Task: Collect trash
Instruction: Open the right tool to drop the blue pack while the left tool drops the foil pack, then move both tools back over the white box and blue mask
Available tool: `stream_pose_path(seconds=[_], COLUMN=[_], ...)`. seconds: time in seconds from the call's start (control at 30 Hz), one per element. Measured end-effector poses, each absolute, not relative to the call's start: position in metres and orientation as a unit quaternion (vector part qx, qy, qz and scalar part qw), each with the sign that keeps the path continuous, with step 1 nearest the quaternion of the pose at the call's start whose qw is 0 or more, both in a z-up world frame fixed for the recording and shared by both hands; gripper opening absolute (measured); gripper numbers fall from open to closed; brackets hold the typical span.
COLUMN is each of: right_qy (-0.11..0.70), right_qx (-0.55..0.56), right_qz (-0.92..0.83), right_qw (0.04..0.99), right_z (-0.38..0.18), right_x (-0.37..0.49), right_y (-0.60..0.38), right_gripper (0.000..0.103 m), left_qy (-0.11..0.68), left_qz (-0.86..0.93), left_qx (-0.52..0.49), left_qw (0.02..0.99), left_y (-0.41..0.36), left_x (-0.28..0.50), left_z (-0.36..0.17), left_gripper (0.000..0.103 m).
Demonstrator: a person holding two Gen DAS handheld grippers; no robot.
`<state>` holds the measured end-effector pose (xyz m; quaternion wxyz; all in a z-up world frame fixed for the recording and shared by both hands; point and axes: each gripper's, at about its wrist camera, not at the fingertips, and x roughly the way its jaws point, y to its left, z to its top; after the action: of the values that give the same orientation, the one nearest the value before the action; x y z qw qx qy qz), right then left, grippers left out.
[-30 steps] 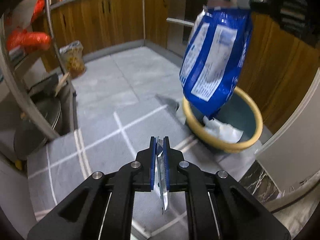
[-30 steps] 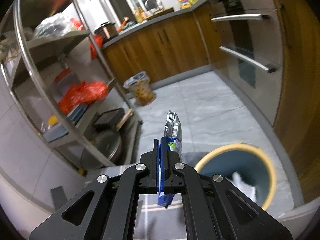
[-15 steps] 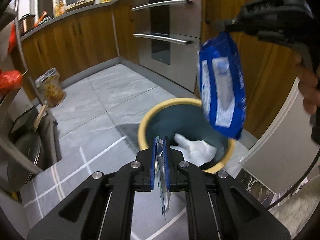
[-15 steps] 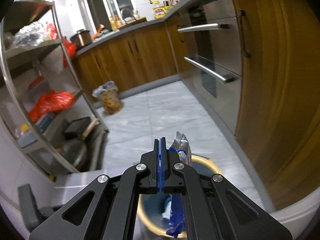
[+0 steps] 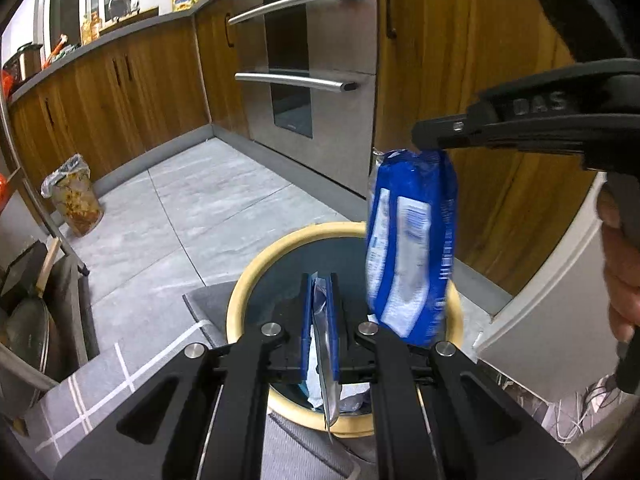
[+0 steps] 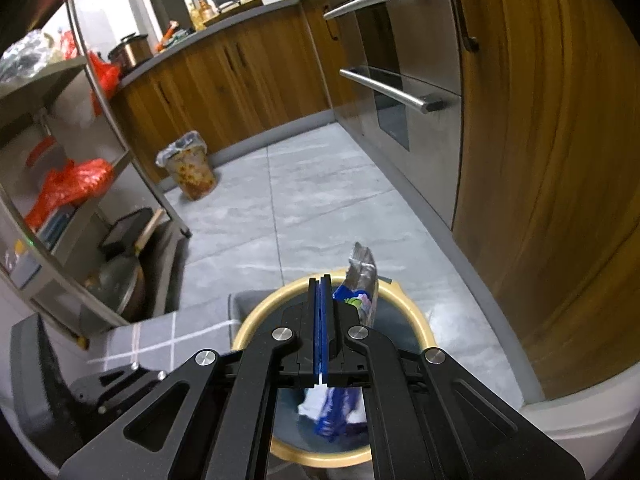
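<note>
Grey floor tiles (image 5: 224,200) and wooden cabinets filled the kitchen. At lower centre, the left gripper (image 5: 320,320) was clenched on a silver wrapper (image 5: 326,360) over the yellow-rimmed bin (image 5: 256,280). At right, the right gripper (image 6: 323,320) pinched a blue snack bag (image 5: 412,248) above it.

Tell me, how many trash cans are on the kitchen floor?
2: a yellow-rimmed bin right below the grippers, and a flowery lined bin by the far cabinets.
</note>
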<state>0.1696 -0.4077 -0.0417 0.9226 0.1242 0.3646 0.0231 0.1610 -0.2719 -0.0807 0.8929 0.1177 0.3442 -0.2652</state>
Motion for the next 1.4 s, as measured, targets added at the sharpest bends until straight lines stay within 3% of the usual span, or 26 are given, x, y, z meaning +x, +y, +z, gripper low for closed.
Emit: stream_pose_path(seconds=[0.4,0.47,0.5,0.53,0.57,0.6,0.7,0.77,0.83,1.0,1.17,1.4], right_qy=[0.386,0.385,0.387,0.387,0.386,0.383,0.377,0.368,0.357,0.318,0.281,0.293], right_qx=[0.103,0.1,0.1,0.1,0.101,0.104,0.11,0.124,0.141,0.161,0.163,0.195], right_qz=[0.025,0.02,0.018,0.016,0.012,0.01,0.005,-0.001,-0.001,0.001,0.009,0.034], right_qw=[0.917,0.917,0.917,0.916,0.917,0.918,0.92,0.921,0.924,0.934,0.946,0.935], right_z=[-0.058,-0.057,-0.057,-0.057,-0.056,-0.055,-0.052,-0.046,-0.041,-0.021,-0.004,-0.003], right_x=[0.178,0.178,0.18,0.18,0.179,0.179,0.176,0.174,0.17,0.154,0.129,0.103], right_y=[-0.402,-0.401,-0.402,-0.402,-0.403,-0.404,-0.407,-0.409,-0.413,-0.411,-0.397,-0.371], right_gripper=[0.002,0.002,0.004,0.015,0.031,0.038,0.06,0.084,0.091,0.095,0.098,0.098], left_qy=[0.337,0.339,0.342,0.345,0.345,0.341,0.34,0.337,0.334,0.335,0.325,0.3], left_qz=[-0.264,-0.26,-0.257,-0.252,-0.248,-0.245,-0.235,-0.226,-0.218,-0.204,-0.186,-0.156], left_qx=[0.08,0.08,0.078,0.077,0.073,0.068,0.068,0.07,0.066,0.062,0.076,0.104], left_qw=[0.9,0.901,0.9,0.901,0.902,0.905,0.908,0.911,0.915,0.918,0.924,0.935], left_y=[-0.267,-0.267,-0.267,-0.266,-0.264,-0.261,-0.255,-0.25,-0.244,-0.223,-0.201,-0.159], left_x=[0.175,0.175,0.175,0.176,0.175,0.173,0.171,0.168,0.165,0.146,0.121,0.073], left_z=[-0.083,-0.083,-0.083,-0.083,-0.083,-0.082,-0.079,-0.077,-0.073,-0.061,-0.039,-0.005], left_gripper=[0.007,0.01,0.019,0.037,0.046,0.057,0.07,0.08,0.09,0.097,0.097,0.097])
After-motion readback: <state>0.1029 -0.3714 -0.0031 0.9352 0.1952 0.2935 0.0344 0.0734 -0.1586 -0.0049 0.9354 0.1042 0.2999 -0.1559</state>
